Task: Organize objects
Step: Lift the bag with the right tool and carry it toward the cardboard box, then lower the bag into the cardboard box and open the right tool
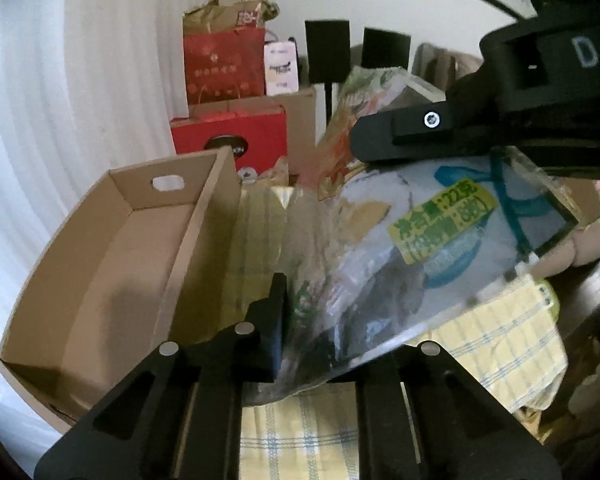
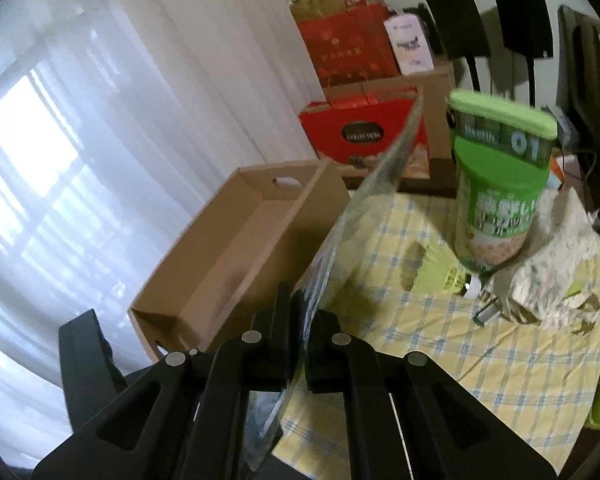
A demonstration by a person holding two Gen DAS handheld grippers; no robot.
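Plastic packet, left view: clear printed bag [image 1: 380, 248] hanging above the checked cloth [image 1: 508, 336], just beside the empty cardboard box [image 1: 112, 248]
Left gripper [image 1: 300, 332]: jaws pinching the bag's near edge
Right view, right gripper [image 2: 298, 340]: clenching the bag's [image 2: 356, 216] thin edge
Other items: green canister [image 2: 496, 184] standing further back on the cloth
Advice: keeping both grips firm and level, carrying the bag over the box wall before releasing
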